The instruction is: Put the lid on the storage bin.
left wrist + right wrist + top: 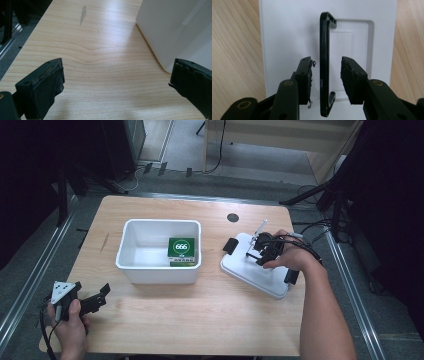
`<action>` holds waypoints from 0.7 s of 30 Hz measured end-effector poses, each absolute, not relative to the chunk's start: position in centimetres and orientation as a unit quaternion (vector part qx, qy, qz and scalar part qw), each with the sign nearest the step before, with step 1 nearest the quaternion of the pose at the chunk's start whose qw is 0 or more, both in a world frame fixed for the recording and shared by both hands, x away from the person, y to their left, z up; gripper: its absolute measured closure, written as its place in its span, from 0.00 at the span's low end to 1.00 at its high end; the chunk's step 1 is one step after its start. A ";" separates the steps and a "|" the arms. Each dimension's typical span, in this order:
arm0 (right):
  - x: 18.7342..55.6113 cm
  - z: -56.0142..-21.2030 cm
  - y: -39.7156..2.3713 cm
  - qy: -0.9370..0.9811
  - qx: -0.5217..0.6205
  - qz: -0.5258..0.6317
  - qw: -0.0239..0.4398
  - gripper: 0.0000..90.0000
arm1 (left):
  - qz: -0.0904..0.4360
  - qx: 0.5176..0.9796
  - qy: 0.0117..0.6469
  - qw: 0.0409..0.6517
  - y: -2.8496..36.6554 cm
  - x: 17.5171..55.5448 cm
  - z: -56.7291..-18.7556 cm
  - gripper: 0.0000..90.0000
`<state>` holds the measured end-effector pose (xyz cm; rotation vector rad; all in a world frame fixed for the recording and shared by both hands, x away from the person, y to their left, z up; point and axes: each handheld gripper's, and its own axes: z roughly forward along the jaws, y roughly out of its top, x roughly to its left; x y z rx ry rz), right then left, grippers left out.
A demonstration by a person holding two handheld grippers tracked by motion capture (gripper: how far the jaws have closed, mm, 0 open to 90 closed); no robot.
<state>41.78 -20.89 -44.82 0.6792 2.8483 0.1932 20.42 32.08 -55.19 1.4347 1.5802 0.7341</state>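
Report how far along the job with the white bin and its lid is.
Done: a green 666 box sits in the white bin. In hand: the right tool straddles the lid's black handle, jaws apart. Left: lift the lid, probably onto the bin. The left tool waits open.

Even overhead light brightens the worktop (200, 320), while the far surroundings fall dark. Pale glare streaks its wood in the left gripper view. The near tongs (115, 85) look slightly soft.

One legible marking noted: "666" in white figures inside a white ring, on the green box (181, 248) lying in my white bin (131, 262). A pale strip along that box's near edge carries print too small to read. Nothing else bears text.
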 end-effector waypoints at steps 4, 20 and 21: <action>41.9 -45.3 -21.0 0.966 0.229 0.055 0.106 0.74 | 0.294 0.575 0.633 0.427 32.1 20.4 -55.2 0.00; 43.0 -45.6 -21.3 0.960 0.243 0.057 0.125 0.91 | 0.291 0.575 0.632 0.430 32.1 20.4 -55.2 0.00; 43.0 -45.6 -21.3 0.960 0.240 0.056 0.132 0.91 | 0.291 0.575 0.632 0.431 32.1 20.4 -55.2 0.00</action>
